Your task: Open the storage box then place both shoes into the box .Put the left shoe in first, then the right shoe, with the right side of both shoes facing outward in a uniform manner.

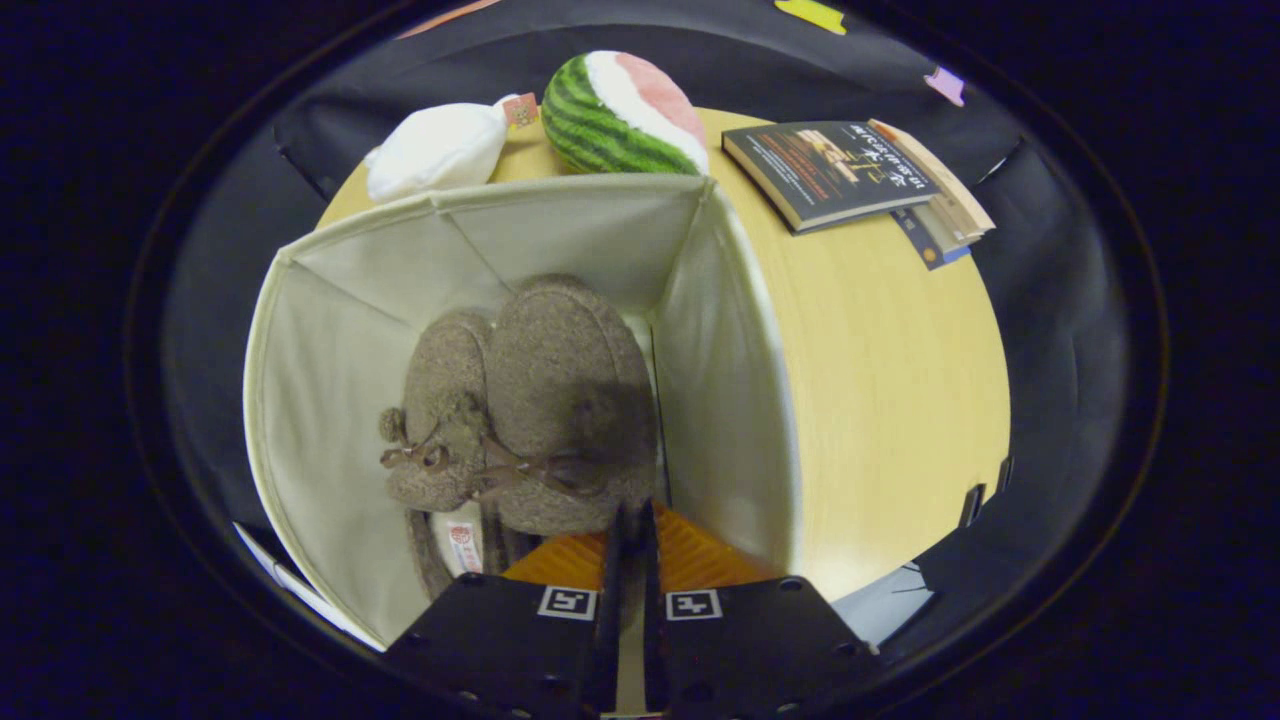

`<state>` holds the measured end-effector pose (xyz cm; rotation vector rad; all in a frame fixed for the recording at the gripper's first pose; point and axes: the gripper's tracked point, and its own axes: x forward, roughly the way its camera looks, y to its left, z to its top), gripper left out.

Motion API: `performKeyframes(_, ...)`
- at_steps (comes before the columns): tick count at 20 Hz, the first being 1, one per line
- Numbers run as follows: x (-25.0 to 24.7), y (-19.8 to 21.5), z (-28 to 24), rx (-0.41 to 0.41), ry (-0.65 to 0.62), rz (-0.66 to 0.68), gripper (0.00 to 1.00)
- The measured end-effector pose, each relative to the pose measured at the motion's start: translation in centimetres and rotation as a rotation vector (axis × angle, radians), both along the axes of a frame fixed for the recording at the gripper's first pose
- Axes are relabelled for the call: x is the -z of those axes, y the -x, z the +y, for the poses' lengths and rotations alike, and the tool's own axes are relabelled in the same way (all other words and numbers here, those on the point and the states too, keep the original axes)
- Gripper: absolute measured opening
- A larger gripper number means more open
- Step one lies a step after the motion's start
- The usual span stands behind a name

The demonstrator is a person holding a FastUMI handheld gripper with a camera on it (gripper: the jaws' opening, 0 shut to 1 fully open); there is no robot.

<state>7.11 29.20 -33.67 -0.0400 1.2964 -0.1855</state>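
Two brown shoes (520,410) lie side by side inside the open box (330,330) on the table (880,380), just ahead of the gripper (632,515), whose fingers are nearly closed, gripping nothing visible. Beyond the box sit a watermelon plush (620,115), a white plush (435,150) and books (850,170).

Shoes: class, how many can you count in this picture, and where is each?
2. Both lie inside the open storage box: the left shoe beside the right shoe, touching, just ahead of the closed tongs, which grip nothing.
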Motion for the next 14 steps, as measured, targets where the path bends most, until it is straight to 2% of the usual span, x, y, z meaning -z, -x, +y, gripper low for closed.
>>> performKeyframes(2,-0.4,0.0,0.3,-0.016,-0.051,-0.003,0.08)
performKeyframes(4,-2.0,0.6,0.4,-0.036,-0.092,-0.011,0.2)
performKeyframes(8,-6.3,2.7,-0.4,-0.107,-0.17,-0.071,0.29)
performKeyframes(10,-8.7,3.8,-1.2,-0.15,-0.203,-0.132,0.46)
performKeyframes(14,-13.3,6.7,-4.4,-0.214,-0.212,-0.273,0.7)
